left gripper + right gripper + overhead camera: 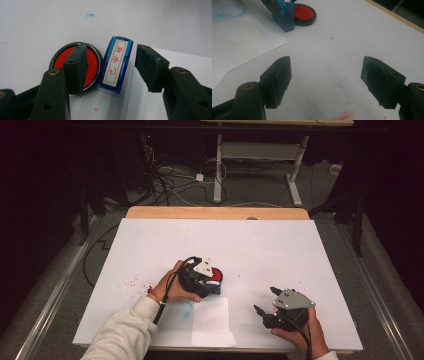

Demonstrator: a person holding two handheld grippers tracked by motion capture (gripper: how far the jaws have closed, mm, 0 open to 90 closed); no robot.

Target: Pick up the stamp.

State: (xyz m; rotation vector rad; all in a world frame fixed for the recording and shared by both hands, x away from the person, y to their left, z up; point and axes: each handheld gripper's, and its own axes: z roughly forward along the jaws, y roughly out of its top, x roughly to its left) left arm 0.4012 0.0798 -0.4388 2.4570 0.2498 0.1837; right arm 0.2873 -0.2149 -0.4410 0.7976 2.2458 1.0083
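Two grippers work over a white-covered table, and going from left to right the first is the left gripper, held in a hand that comes in from the near left on a pale grey sleeve. Its jaws stand wide apart with a blue stamp lying between them, touched by neither pad as far as the left gripper view shows; one jaw hangs over the red ink pad, the other over the far edge of a paper sheet. The stamp lies label up, red characters in a red frame, its long side just beside the round black rim of the ink pad — touching or nearly so. In the high view the left gripper sits near the middle of the table, and the paper sheet reaches from there to the near edge, with a faint blue ring at its left side. Red specks dot the cover left of the hand. Further right lies a bare stretch of table, then the right gripper near the near right corner — jaws spread wide, holding nothing, above bare white cover with small red marks. Open surface runs on to the right edge and back to the wooden far edge.
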